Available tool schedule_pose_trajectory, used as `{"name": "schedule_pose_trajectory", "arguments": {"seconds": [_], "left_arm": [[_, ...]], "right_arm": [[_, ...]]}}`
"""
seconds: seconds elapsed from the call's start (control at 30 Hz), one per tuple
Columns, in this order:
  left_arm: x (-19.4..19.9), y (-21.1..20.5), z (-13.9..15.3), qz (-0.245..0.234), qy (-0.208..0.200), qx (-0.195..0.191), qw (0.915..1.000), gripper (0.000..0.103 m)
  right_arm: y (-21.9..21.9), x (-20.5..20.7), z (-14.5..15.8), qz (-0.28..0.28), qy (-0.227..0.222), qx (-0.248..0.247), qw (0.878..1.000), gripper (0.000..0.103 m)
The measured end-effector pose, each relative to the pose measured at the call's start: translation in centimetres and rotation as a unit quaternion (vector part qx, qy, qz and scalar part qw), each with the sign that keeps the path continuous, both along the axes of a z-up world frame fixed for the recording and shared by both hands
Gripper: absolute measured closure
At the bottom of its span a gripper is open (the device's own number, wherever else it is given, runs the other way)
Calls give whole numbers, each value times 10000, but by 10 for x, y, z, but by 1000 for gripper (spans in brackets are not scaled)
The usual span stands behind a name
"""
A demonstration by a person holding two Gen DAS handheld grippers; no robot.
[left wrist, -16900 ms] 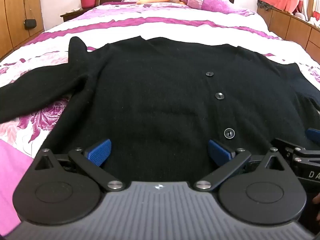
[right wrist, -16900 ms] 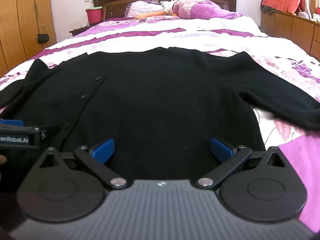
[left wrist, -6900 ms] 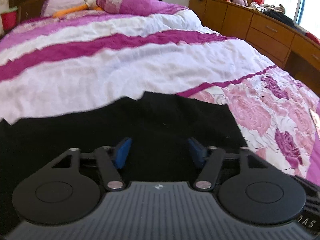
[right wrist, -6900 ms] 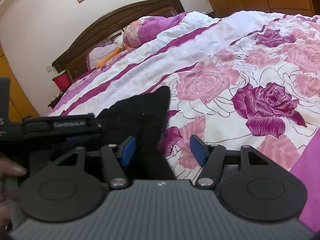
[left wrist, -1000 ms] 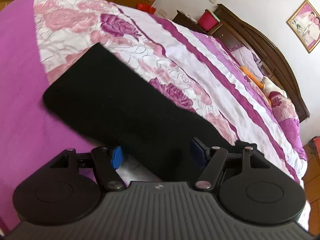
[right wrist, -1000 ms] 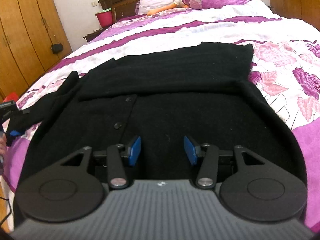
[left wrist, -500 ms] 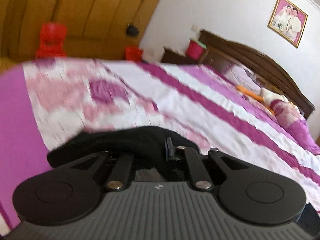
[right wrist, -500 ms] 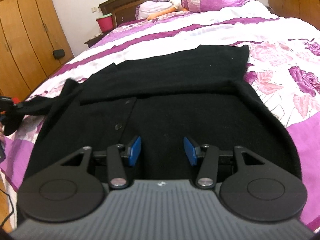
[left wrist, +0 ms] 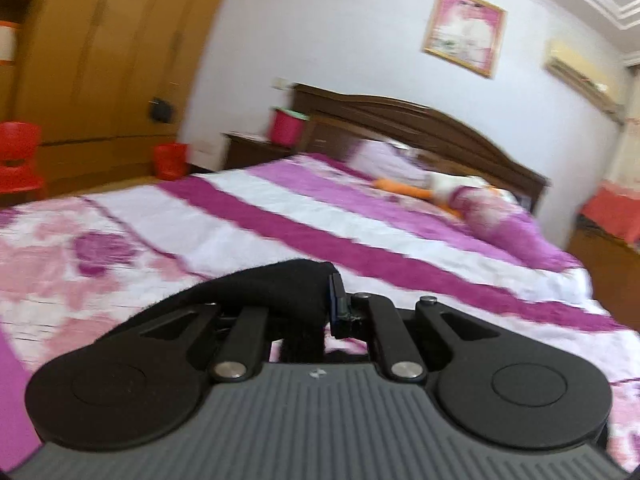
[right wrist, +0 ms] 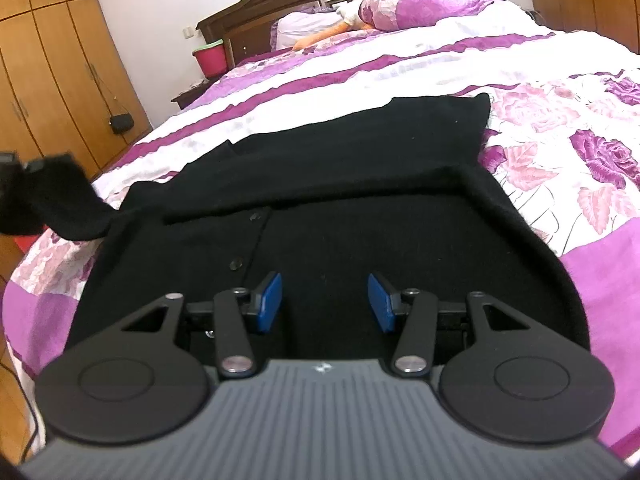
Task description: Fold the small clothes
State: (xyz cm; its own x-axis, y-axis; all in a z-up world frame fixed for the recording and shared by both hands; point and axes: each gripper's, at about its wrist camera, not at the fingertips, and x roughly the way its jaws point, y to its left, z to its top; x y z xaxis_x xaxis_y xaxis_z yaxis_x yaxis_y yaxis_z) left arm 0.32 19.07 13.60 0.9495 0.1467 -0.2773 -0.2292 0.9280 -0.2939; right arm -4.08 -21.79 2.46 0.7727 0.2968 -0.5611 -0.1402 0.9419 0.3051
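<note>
- Two hazards here. Black cardigan (right wrist: 320,208) spread on the bed (right wrist: 560,92), one sleeve already laid across the chest; other sleeve (left wrist: 276,292) lifted off the bed, pinched in the closed jaws of the left gripper (left wrist: 326,304).
- Thin pinch near the cuff — could slip out mid-carry, dropping the sleeve short.
- Right gripper (right wrist: 324,300) hovering half open over the hem, holding nothing — unpinned body likely to drag and wrinkle.

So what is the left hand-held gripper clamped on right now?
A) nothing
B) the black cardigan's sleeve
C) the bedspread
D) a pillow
B: the left hand-held gripper is shut on the black cardigan's sleeve, which the right wrist view shows lifted off the bed.
</note>
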Motion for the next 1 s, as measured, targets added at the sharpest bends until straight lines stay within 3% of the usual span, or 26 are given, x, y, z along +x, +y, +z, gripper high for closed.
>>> {"name": "schedule_pose_trajectory", "arguments": {"seconds": [0.33, 0.57, 0.73, 0.77, 0.87, 1.0], "left_arm": [[53, -118, -1, -1221, 107, -10, 9925, 92], [83, -179, -44, -1716, 766, 76, 9821, 91], [87, -203, -85, -1844, 1329, 500, 9725, 89], [87, -203, -92, -1906, 1440, 503, 9697, 84], [86, -200, -106, -1935, 1701, 546, 9647, 51], [78, -201, -113, -1975, 1792, 712, 9611, 43]], "right_arm": [[-11, -4, 5, -132, -155, -17, 9998, 53], [-26, -2, -5, -287, -39, 94, 9995, 53], [-33, -2, -11, -320, 32, 235, 9992, 53], [-34, -1, -11, -313, 32, 251, 9992, 53], [-34, -1, -13, -268, 58, 185, 9995, 53], [-33, -2, -15, -268, 44, 171, 9995, 53]]}}
